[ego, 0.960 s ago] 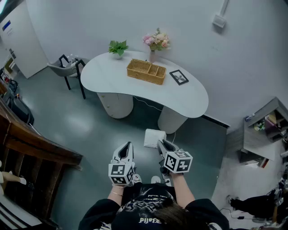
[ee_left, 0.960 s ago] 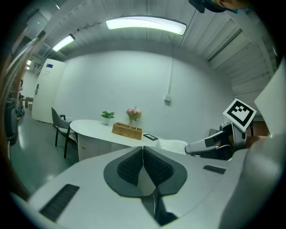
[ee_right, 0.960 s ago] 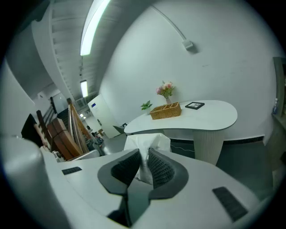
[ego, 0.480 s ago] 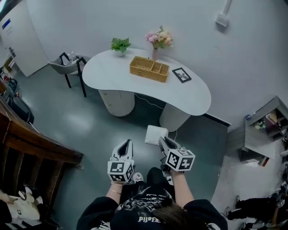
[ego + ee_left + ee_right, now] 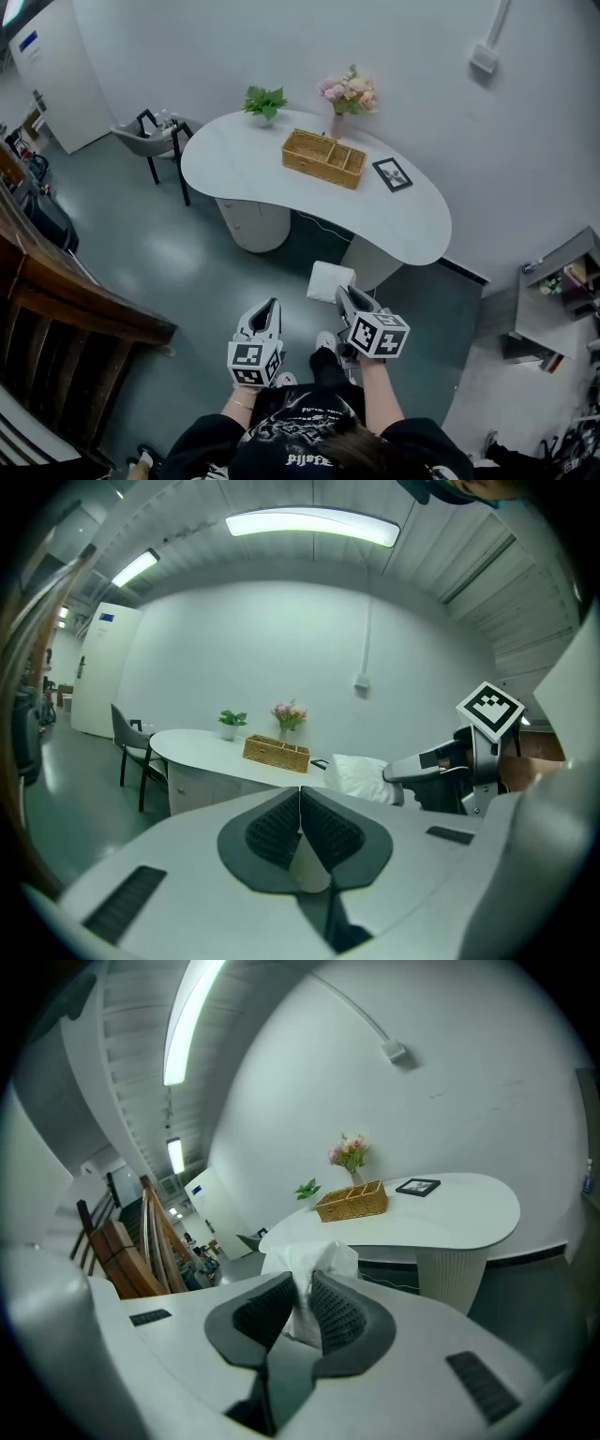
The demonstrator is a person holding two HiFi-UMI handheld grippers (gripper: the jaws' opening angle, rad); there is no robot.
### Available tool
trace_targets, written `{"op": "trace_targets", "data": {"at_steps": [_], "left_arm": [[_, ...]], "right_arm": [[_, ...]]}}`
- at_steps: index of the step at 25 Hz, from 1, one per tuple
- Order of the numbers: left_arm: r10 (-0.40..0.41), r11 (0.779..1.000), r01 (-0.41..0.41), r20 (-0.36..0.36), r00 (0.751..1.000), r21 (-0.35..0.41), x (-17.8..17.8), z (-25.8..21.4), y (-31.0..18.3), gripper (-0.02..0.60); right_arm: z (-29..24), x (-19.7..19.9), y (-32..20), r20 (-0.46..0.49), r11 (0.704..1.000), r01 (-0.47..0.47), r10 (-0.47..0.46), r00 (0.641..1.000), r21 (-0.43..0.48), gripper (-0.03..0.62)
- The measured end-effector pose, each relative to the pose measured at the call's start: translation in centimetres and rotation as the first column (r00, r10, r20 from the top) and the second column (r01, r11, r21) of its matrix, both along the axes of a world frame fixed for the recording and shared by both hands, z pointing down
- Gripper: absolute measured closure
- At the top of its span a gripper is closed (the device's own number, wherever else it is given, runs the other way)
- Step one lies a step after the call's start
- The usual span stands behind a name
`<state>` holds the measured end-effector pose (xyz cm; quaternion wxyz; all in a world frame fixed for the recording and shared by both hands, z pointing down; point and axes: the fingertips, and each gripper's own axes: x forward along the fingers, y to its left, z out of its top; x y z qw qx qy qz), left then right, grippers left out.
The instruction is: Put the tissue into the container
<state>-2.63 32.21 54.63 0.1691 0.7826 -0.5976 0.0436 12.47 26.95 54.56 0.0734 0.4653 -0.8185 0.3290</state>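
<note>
A white tissue [image 5: 329, 280] is pinched in my right gripper [image 5: 344, 294], whose jaws are shut on it; the tissue [image 5: 302, 1269] bulges out between the dark pads. The same tissue [image 5: 359, 776] shows in the left gripper view, off to the right. My left gripper [image 5: 270, 307] hangs beside the right one, shut with nothing between its pads. A wicker container [image 5: 324, 157] with compartments stands on the white curved table [image 5: 281, 192] ahead, well away from both grippers. It also appears as a small basket [image 5: 352, 1202] in the right gripper view.
On the table stand a green plant [image 5: 264, 101], a vase of flowers [image 5: 346, 96] and a black picture frame [image 5: 392, 174]. A grey chair [image 5: 150, 141] sits at the table's left end. A wooden stair rail [image 5: 66, 291] runs along the left; shelves [image 5: 553, 300] stand at right.
The table and basket sit lower and a little to the right in the head view, so I have drawn nearer. Both grippers keep their pose; the tissue stays pinched.
</note>
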Motion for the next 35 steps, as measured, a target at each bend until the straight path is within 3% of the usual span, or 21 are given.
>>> {"op": "trace_targets", "data": {"at_steps": [14, 21, 35], "left_arm": [[-0.072, 0.997, 0.072, -0.017, 0.997, 0.009, 3.0, -0.9, -11.4, 0.555], [-0.136, 0.991, 0.136, -0.012, 0.991, 0.015, 4.7, -0.9, -15.4, 0.555], [-0.185, 0.983, 0.185, -0.006, 0.983, 0.010, 8.3, -0.4, -19.3, 0.555]], "right_arm": [[-1.0, 1.9, -12.3, -0.036, 0.994, 0.110, -0.108, 0.993, 0.028, 0.505], [-1.3, 3.4, -17.2, 0.024, 0.986, 0.164, -0.165, 0.986, 0.017, 0.505], [-0.6, 5.4, -21.5, 0.042, 0.973, 0.229, -0.230, 0.972, 0.013, 0.506]]}}
